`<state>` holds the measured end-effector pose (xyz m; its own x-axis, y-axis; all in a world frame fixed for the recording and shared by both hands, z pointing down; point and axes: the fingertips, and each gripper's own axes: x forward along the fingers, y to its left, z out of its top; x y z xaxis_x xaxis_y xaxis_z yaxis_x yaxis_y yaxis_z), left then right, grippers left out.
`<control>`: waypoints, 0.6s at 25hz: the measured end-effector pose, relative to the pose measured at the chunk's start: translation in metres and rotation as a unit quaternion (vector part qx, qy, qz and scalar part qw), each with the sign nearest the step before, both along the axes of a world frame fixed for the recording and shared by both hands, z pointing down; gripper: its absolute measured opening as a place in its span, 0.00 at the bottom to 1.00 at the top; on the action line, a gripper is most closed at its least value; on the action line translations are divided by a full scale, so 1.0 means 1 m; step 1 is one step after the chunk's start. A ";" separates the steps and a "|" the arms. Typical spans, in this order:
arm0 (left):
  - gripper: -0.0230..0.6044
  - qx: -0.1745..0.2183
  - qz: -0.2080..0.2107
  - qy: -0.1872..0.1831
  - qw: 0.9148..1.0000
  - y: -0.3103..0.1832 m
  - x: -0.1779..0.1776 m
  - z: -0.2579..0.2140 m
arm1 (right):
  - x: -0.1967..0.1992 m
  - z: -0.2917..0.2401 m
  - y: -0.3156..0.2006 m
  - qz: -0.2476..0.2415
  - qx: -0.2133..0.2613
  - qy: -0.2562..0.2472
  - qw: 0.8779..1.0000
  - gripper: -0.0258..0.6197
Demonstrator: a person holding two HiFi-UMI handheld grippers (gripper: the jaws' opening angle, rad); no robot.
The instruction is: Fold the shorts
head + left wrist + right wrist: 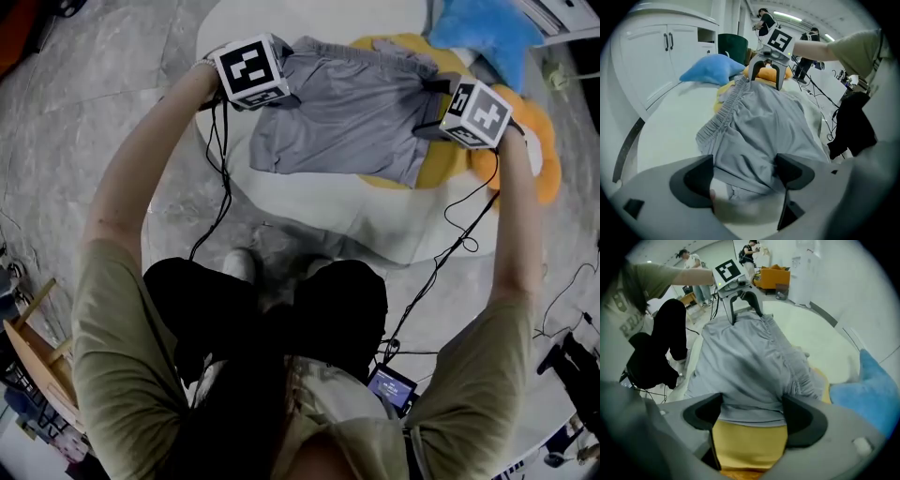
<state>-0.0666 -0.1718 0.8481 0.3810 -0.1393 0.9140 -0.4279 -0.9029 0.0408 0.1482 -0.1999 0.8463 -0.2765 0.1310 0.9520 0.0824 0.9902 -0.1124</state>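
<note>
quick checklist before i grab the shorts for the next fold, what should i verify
1. Left tool open: ok. Its jaws are apart with an edge of the grey shorts between them, not pinched.
2. Right tool open: ok. Its jaws are apart over the shorts' other end.
3. Shorts lying flat: not ok. They are wrinkled, and the right end rests on a yellow cushion.
4. Blue pillow off the shorts: ok. It lies beside them, not on them.
5. Lower layers lined up: cannot tell. The top layer hides them.
</note>
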 end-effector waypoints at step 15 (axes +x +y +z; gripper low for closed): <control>0.69 0.026 0.013 -0.022 0.999 0.079 0.003 0.003 | 0.009 0.010 0.082 -0.002 0.042 0.006 0.999 0.67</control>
